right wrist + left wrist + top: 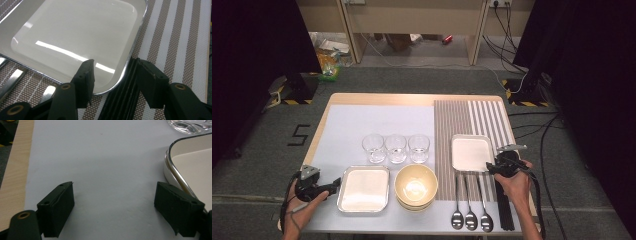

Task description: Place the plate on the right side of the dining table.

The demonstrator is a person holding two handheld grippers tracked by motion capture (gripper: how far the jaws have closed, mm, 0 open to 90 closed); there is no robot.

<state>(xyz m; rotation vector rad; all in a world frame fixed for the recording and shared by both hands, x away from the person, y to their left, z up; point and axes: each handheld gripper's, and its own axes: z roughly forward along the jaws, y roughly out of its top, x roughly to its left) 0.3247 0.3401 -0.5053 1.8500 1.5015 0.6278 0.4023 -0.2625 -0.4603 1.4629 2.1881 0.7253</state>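
Right tongs straddle the corner of a shiny tray

High view: the right tongs (492, 168) sit at the near right corner of the small tray (470, 152) on the striped mat (472, 120), above three spoons (470, 217); the left tongs (334, 186) wait by the other tray (364, 188). Left gripper view: the tongs are wide apart over the bare surface (100, 170). Right gripper view: the tongs are apart, one jaw inside the rim, one outside. The tray looks white, hard, light and slippery, so pinch its rim.

Each tool, left (333, 187) and right (490, 169), has blocky black jaws, brass-ringed pivots, a black cable and seemingly a grey plate.
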